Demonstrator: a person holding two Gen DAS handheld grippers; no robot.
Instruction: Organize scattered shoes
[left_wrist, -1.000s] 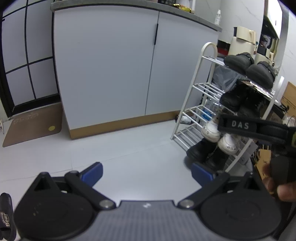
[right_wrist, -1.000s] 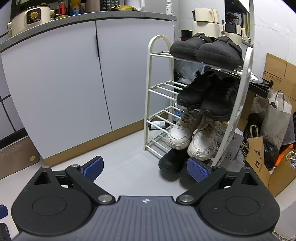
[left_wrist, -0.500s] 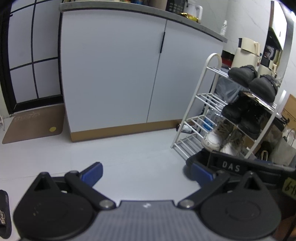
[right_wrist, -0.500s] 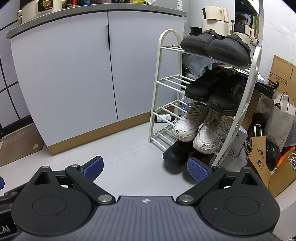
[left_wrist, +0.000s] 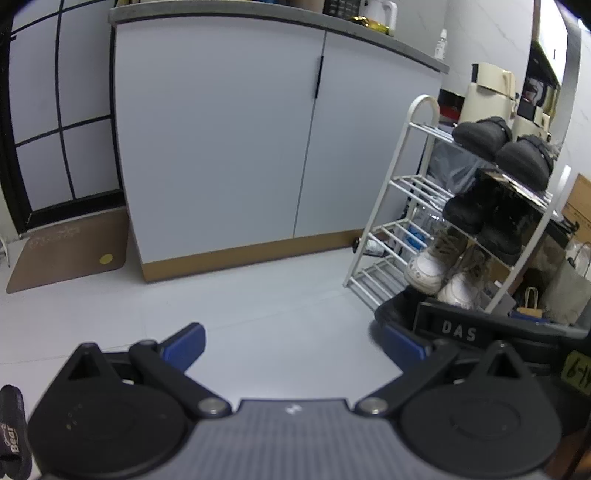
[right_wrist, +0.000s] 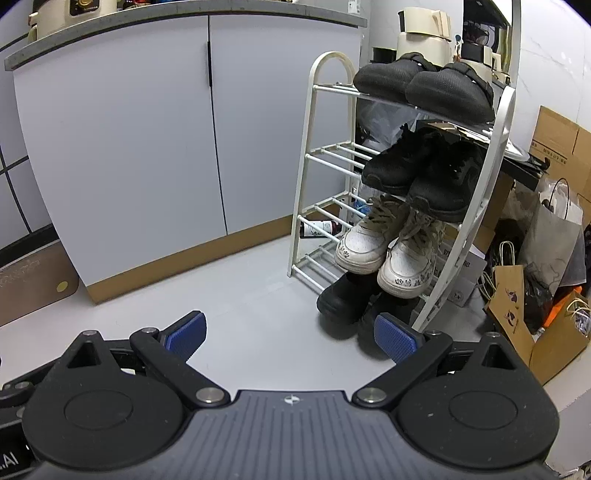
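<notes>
Both claws, left claw (left_wrist: 293, 341) and right claw (right_wrist: 290, 334), are hanging released and empty, pulling back from the shoe rack (right_wrist: 491, 147). Four pairs are sitting shelved, suggesting tidying is nearly finished.

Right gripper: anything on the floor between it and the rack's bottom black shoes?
No. In the right wrist view, only bare grey floor separates the open right gripper from the black shoes under the white rack.

Four pairs fill the white rack (right_wrist: 491, 155) — black clogs (right_wrist: 424, 83), black sneakers (right_wrist: 421, 170), white sneakers (right_wrist: 384, 251), black shoes (right_wrist: 343, 299).
</notes>
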